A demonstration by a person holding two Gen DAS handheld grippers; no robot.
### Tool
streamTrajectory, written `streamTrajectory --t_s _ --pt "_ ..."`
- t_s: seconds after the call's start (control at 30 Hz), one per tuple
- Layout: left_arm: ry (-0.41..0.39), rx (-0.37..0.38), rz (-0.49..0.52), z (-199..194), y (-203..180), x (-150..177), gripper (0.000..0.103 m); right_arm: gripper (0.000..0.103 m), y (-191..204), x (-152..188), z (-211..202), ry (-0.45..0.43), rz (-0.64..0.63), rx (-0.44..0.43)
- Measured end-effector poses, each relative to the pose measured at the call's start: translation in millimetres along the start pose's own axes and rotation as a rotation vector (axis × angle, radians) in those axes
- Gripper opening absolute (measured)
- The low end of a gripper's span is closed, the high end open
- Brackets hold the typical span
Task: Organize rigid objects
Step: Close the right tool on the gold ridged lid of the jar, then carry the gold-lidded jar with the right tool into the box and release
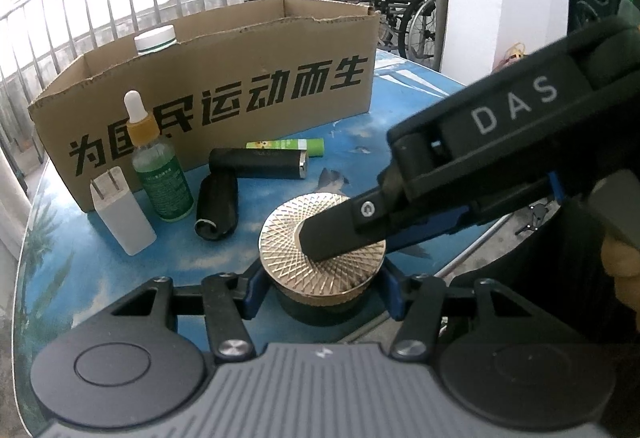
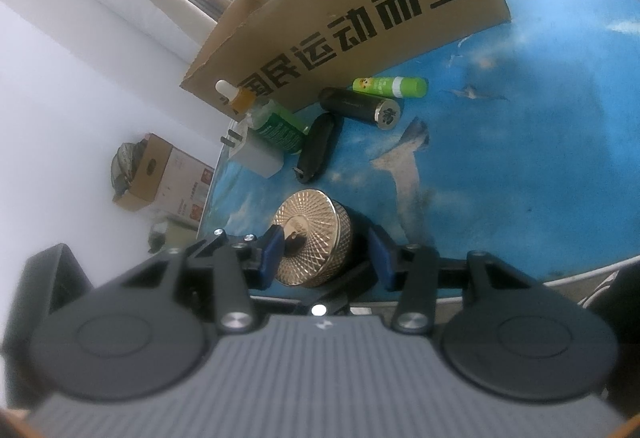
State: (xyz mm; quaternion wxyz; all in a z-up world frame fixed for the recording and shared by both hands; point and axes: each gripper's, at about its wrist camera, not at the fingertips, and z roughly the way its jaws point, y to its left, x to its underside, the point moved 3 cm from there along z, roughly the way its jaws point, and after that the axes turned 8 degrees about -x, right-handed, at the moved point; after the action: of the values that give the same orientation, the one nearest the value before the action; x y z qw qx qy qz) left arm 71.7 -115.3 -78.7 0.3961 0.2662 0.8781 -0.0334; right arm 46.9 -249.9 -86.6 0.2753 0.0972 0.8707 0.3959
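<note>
cardboard box (image 1: 224, 78) walling far side, bottles, charger clustered before it

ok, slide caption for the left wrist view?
Both grippers on the gold-lidded jar: left gripper around its dark base, right gripper on the lid, box behind.

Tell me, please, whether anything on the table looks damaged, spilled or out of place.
The cardboard box stands out: its top rim is ragged, as if flaps were torn off. The black cylinder and glue stick lie on their sides before it; nothing looks spilled.
</note>
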Motion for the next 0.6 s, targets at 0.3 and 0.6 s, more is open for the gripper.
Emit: streamTrajectory --t_s 0.3,0.6 --pt "-0.009 -0.009 -0.006 -8.4 -0.1 -3.4 0.057 0.045 7.7 -0.9 -4.5 -0.014 -0.017 -0.001" --pt "-0.013 -0.028 -0.01 -17.5 -2.6 -8.2 0.057 0.045 13.5 -1.0 -11.4 -0.023 -0.033 -0.01"
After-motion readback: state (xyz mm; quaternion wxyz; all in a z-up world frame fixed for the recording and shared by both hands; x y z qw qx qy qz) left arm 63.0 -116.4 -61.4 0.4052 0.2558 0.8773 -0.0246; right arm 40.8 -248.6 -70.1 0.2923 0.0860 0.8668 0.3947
